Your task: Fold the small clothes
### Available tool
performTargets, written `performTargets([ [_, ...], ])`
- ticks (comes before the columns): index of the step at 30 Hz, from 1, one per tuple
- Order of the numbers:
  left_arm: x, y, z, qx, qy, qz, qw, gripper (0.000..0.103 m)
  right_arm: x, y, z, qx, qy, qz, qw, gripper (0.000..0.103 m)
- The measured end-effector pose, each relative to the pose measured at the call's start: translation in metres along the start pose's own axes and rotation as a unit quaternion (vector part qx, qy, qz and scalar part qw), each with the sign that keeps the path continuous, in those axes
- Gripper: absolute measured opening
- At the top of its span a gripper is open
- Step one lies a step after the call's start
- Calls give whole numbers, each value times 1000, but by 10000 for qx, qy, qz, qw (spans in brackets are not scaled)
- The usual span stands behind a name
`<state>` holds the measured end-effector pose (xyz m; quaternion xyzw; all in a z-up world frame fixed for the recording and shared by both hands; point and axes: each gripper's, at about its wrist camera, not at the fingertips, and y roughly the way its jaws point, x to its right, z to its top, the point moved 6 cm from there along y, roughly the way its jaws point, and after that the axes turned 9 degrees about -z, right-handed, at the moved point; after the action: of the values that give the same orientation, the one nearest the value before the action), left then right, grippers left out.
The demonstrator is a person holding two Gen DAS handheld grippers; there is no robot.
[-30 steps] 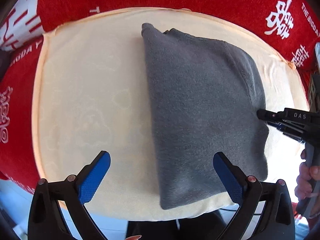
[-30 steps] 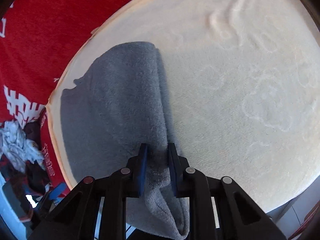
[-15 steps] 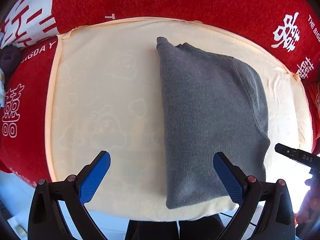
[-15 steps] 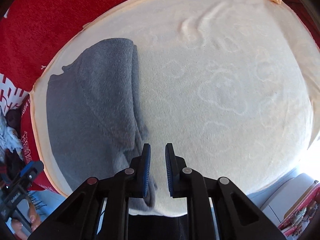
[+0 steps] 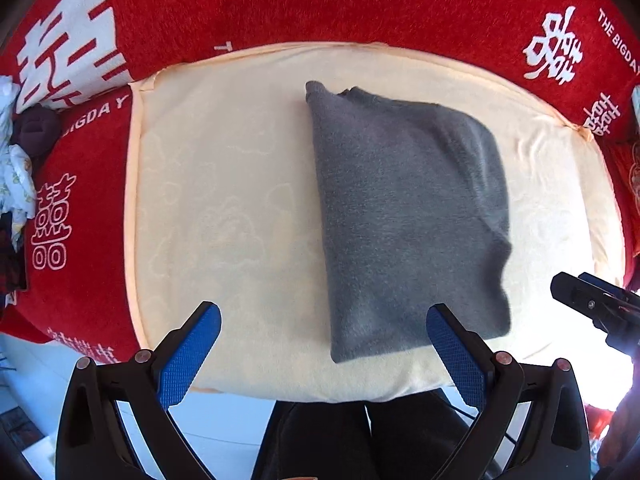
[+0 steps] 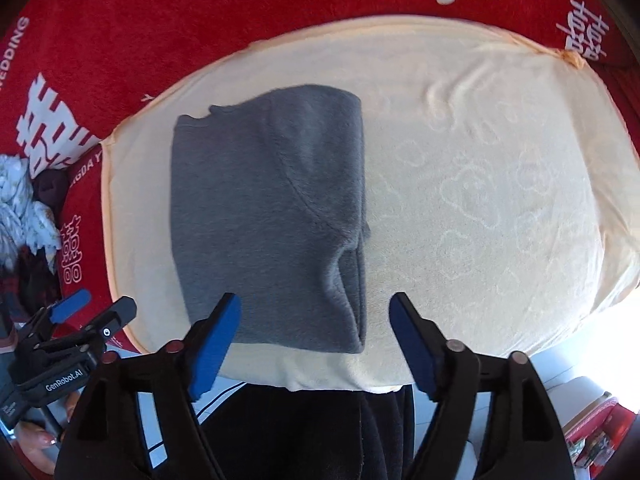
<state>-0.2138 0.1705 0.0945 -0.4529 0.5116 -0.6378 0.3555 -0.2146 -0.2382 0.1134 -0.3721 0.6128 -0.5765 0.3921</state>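
Soft, light grey fleece garment (image 6: 268,216) lay folded, likely graspable at its near edge; left gripper (image 5: 320,352) gaped empty, right gripper (image 6: 316,340) was opening, nothing pinched.

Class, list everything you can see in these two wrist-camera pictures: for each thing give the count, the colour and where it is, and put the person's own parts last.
folded garment: one, grey, lying flat on the cushion.
cushion: one, cream with a faint pattern, under the garment.
blanket: one, red with white lettering, around and beneath the cushion.
loose clothes: a small pile, white patterned and dark, on the blanket beside the cushion's edge.
left gripper: one, black with blue pads, open, above the cushion, holding nothing.
right gripper: one, black with blue pads, jaws opening, nothing between them, above the garment's near edge.
hand: one, on the left gripper's handle.
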Motion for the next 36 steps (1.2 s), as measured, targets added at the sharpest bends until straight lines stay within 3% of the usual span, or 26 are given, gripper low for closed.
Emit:
performTargets([
  [5, 6, -20, -6, 3, 32, 99, 9999, 103, -14, -19, -2, 18, -128, -17, 9999, 103],
  [13, 11, -46, -11, 92, -68, 139, 9998, 103, -18, -33, -6, -111, -199, -467, 9986, 103],
  [19, 12, -55, -11, 67, -113, 251, 9996, 103, -14, -44, -2, 67, -277, -822, 9962, 103],
  [36, 21, -61, -6, 57, -21, 433, 9990, 103, -21, -52, 5, 192, -422, -912, 9947, 103],
])
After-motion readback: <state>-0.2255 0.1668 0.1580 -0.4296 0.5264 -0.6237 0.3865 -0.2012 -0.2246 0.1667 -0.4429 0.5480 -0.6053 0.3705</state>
